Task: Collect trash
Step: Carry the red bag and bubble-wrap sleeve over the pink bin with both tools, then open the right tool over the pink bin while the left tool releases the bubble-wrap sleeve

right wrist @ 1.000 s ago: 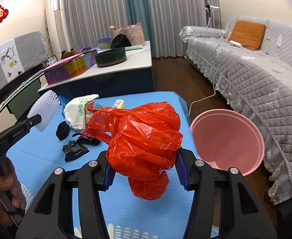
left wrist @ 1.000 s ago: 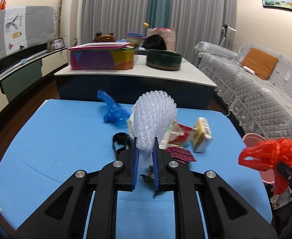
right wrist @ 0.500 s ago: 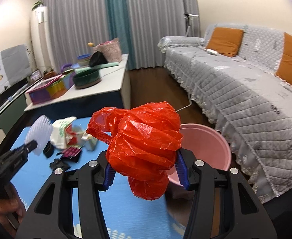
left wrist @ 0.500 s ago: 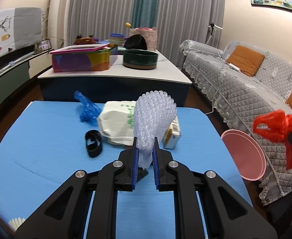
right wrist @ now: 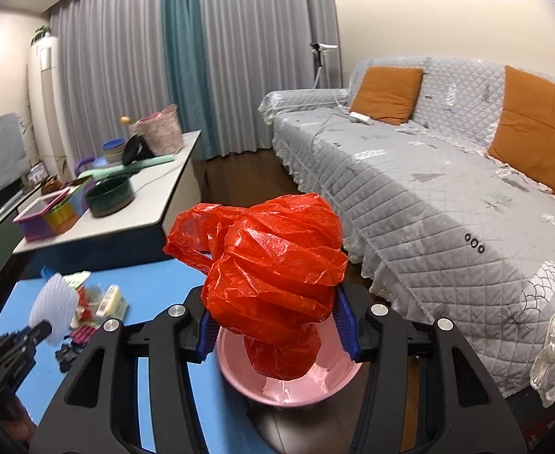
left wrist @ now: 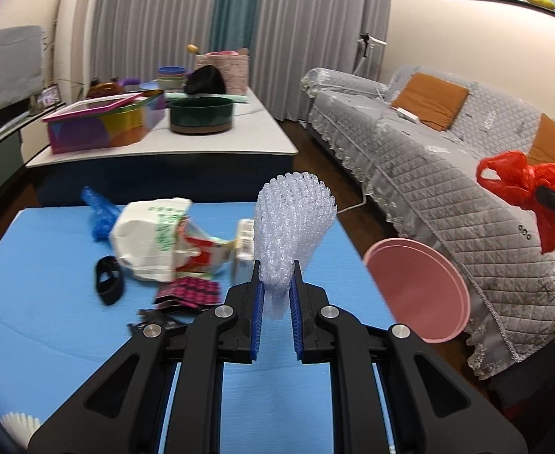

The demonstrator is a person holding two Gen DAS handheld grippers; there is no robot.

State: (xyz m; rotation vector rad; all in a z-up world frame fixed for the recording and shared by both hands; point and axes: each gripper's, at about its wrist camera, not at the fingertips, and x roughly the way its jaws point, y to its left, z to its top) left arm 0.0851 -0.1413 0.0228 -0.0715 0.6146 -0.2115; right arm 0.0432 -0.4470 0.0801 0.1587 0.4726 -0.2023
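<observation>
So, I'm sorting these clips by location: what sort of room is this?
Most likely a home living room: a quilt-covered sofa with orange cushions, long curtains and a low coffee table.

A blue worktop [left wrist: 50, 302] carries a loose heap of litter toward its far side: a white paper bag [left wrist: 147, 238], a crumpled blue bag [left wrist: 98, 213] behind it, a black band [left wrist: 108, 283] to its left, a pink-and-black wrapper [left wrist: 190, 293] nearer, and a small carton [left wrist: 244, 238] at right.
</observation>
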